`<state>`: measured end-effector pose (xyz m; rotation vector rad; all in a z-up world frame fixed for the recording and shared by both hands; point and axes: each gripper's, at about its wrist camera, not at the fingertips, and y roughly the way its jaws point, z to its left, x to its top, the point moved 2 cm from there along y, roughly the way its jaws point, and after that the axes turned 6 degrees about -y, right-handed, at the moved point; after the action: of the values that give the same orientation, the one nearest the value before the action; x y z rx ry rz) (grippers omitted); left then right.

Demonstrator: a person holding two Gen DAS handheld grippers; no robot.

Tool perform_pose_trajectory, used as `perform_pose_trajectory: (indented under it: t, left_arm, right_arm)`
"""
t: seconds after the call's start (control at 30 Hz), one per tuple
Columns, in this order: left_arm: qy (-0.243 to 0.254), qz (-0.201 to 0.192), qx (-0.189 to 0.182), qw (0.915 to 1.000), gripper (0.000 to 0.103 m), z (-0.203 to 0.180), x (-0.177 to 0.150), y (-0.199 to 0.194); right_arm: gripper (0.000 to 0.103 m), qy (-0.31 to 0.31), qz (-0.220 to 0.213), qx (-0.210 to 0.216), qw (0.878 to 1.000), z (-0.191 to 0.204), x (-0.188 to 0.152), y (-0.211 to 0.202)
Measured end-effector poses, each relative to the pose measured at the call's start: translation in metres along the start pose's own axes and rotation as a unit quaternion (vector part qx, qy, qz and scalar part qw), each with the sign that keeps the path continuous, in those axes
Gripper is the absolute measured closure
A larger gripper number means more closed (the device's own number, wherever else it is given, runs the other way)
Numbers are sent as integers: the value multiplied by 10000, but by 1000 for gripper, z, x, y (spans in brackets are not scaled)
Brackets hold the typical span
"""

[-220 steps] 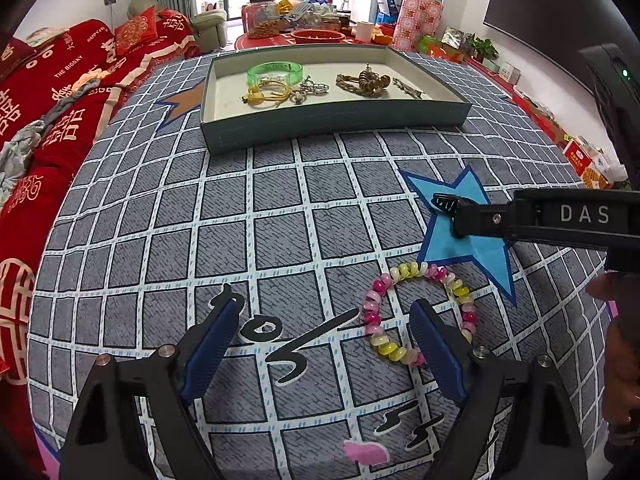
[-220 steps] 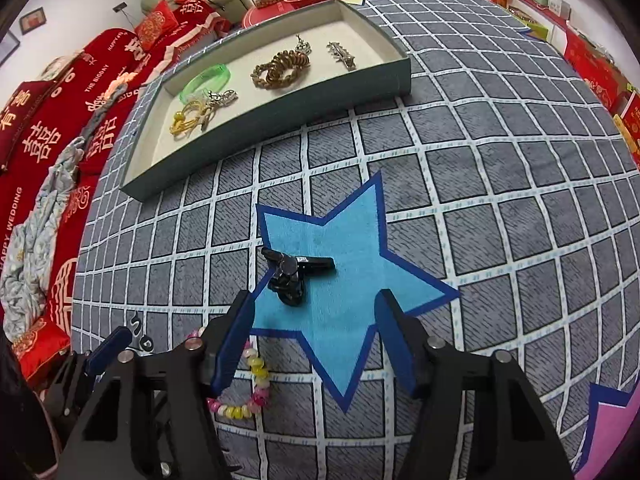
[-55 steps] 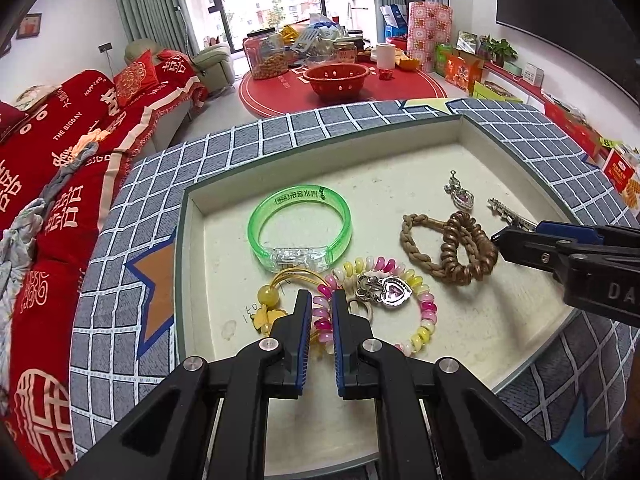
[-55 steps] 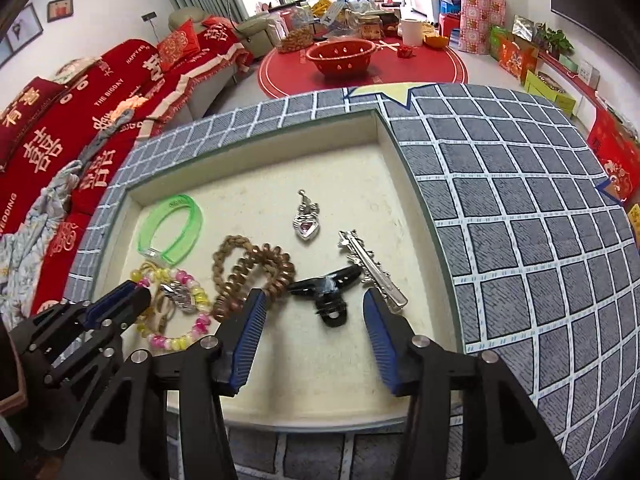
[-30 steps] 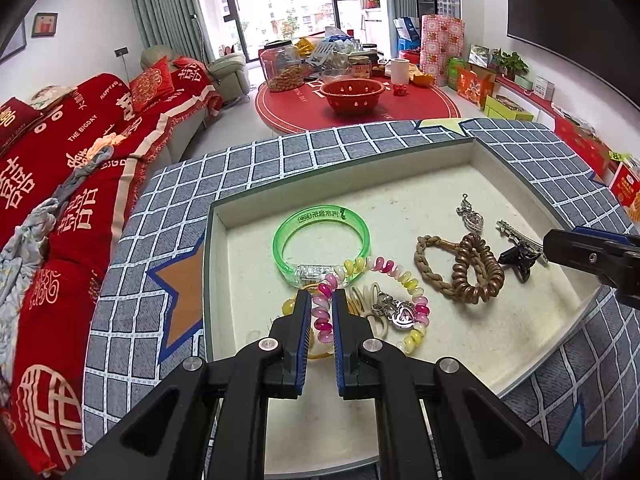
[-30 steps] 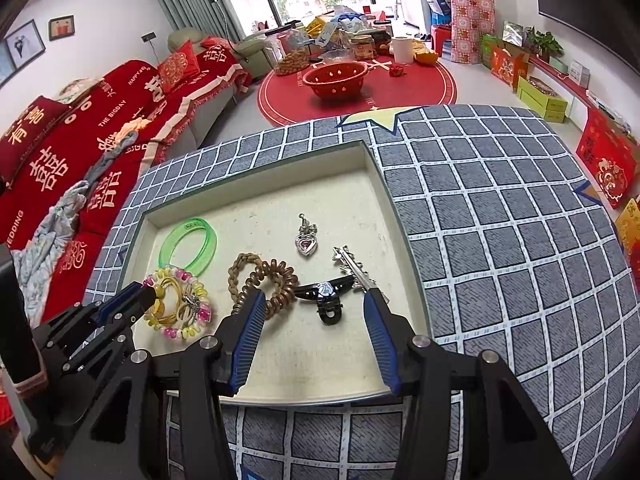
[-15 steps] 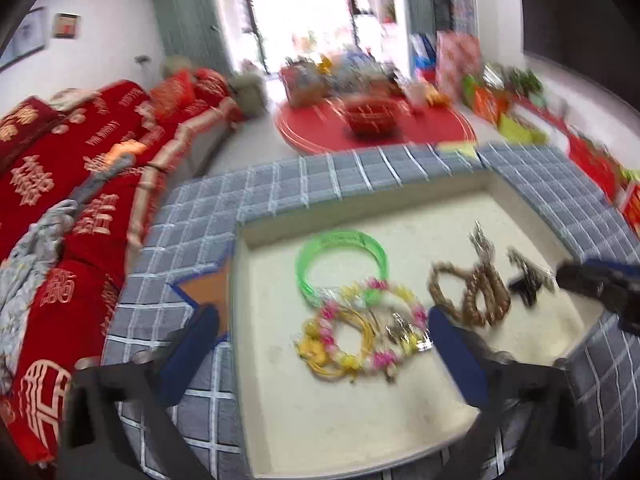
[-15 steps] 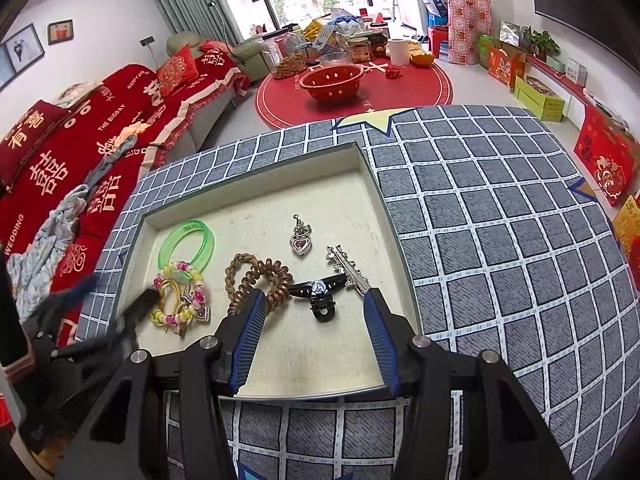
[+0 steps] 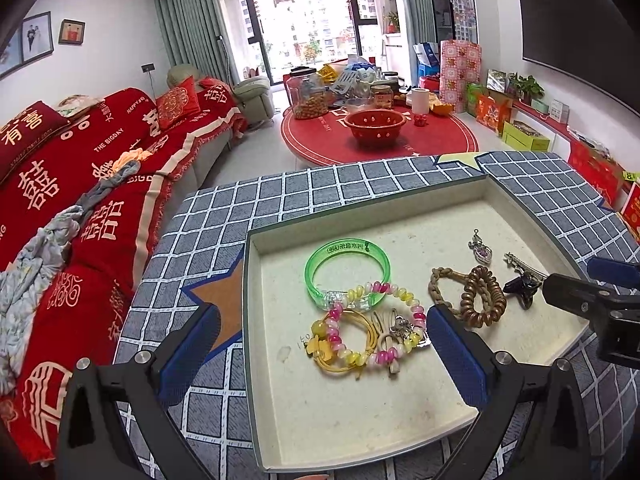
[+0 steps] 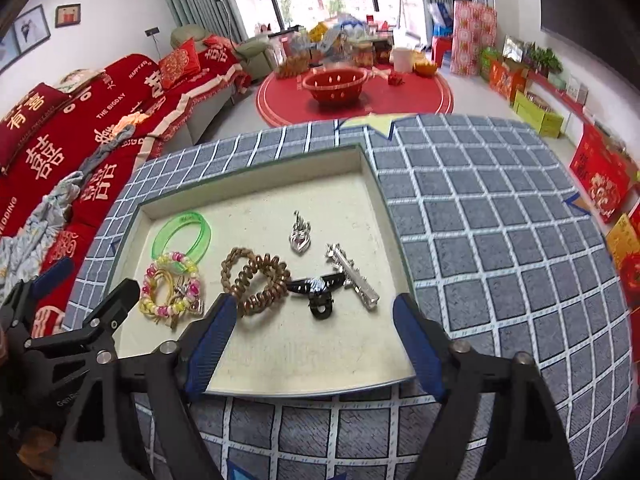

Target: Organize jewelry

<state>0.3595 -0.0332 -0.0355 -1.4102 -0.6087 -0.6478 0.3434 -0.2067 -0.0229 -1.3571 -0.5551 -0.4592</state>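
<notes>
A shallow tray (image 9: 256, 320) (image 10: 384, 200) on the checked cloth holds the jewelry. The pink and yellow bead bracelet (image 9: 416, 312) (image 10: 152, 280) lies in it on a yellow cord piece, beside a green bangle (image 9: 346, 256) (image 10: 182, 236). A brown coil band (image 9: 480, 296) (image 10: 256, 276), a black clip (image 9: 522, 286) (image 10: 320, 292), a silver clip (image 10: 352, 276) and a heart pendant (image 9: 482, 250) (image 10: 300, 236) lie to the right. My left gripper (image 9: 320, 344) is open and empty above the bead bracelet. My right gripper (image 10: 312, 336) is open and empty near the tray's front edge.
A red sofa (image 9: 60, 200) runs along the left of the table. A round red rug with a red basket (image 9: 374, 124) and jars lies beyond the table. Red boxes (image 10: 600, 176) stand on the right. The checked cloth (image 10: 500, 240) stretches right of the tray.
My left gripper has opened and let go of the bead bracelet, which now lies in the tray. Both grippers have drawn back from the tray. The black clip lies where it was.
</notes>
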Motion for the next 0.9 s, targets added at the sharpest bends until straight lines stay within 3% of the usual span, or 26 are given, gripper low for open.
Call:
perform_pose_trajectory:
  t: [0.1,0.17,0.27,0.63,0.9]
  left_arm:
    - [-22,-8,-41,10000,0,0,-2,-2]
    - [11,-23,-28,10000,0,0,-3,-4]
    - [55,-22,-15,10000,0,0,-6,-6]
    - [-33,-22,-60,10000,0,4,-19,-22]
    - [-220,7,-131,9997,0,10,-41,-37]
  right_arm:
    - [20,27,-143,-37,9999,0,-1,-3]
    - [1,97,-268,-26,9996,-2,-2,-6]
    - [0,34,-521,-111,9986,-1,-4,-11]
    - [0,-115,-309,-131,9994,5,-21,-11]
    - [0,-180,-465,-276,9984,6,-38,-23]
